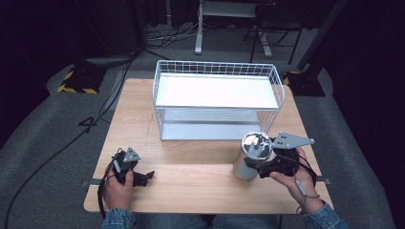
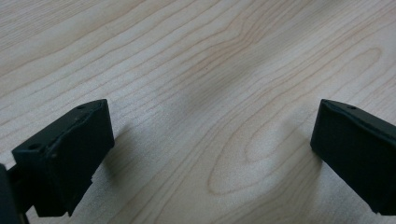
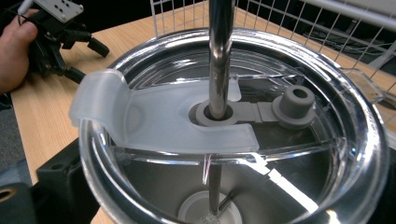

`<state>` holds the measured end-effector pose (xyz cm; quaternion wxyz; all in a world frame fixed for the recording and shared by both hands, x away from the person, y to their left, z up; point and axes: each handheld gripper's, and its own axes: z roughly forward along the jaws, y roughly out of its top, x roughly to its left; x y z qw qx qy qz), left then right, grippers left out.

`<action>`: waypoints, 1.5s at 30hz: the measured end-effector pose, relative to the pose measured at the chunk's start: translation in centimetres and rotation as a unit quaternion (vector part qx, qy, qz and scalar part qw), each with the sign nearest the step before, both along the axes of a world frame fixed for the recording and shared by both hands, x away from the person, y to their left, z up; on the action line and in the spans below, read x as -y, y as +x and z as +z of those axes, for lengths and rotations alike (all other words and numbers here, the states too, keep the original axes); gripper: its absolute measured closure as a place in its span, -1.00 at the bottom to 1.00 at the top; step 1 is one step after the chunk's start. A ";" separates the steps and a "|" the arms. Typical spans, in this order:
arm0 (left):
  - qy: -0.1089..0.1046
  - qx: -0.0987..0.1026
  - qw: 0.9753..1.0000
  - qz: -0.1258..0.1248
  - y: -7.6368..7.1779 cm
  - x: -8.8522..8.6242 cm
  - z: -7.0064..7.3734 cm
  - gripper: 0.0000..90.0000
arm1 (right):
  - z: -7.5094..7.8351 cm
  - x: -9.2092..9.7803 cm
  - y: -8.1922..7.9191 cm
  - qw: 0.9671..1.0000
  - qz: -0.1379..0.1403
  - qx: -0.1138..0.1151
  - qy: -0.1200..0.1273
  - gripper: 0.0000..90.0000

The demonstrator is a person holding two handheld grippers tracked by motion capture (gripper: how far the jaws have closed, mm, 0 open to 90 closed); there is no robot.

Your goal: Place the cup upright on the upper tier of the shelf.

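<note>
Holding the shiny metal cup [image 1: 248, 161] near the table's [image 1: 143, 109] right edge, the right gripper [image 1: 267, 164] squeezes its hard, slippery side; the left gripper [image 1: 136, 175] rests with jaws wide apart.

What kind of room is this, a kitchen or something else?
Probably a lab or recording studio, not a kitchen. A small wooden table stands alone on grey carpet, with black cables trailing across the floor, dark surroundings, and a yellow-and-black striped stand base. A person holds a tool in each hand.
</note>
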<state>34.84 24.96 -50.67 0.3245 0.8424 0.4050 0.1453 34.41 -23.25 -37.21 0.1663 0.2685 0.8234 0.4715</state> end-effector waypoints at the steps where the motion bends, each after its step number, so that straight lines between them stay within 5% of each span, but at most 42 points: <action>1: 0.000 0.000 1.000 0.000 0.0 0.0 0.0 -1.00 | 0.4 -0.1 0.0 1.000 0.000 0.000 0.000 -0.92; 8: 0.000 0.000 1.000 0.000 0.0 0.0 0.0 -1.00 | 3.2 -0.2 0.6 1.000 -0.003 -0.005 0.005 -0.92; 45: 0.000 0.000 1.000 -0.001 0.0 0.0 0.0 -1.00 | 14.3 -2.1 3.8 0.998 -0.019 0.048 0.034 -0.92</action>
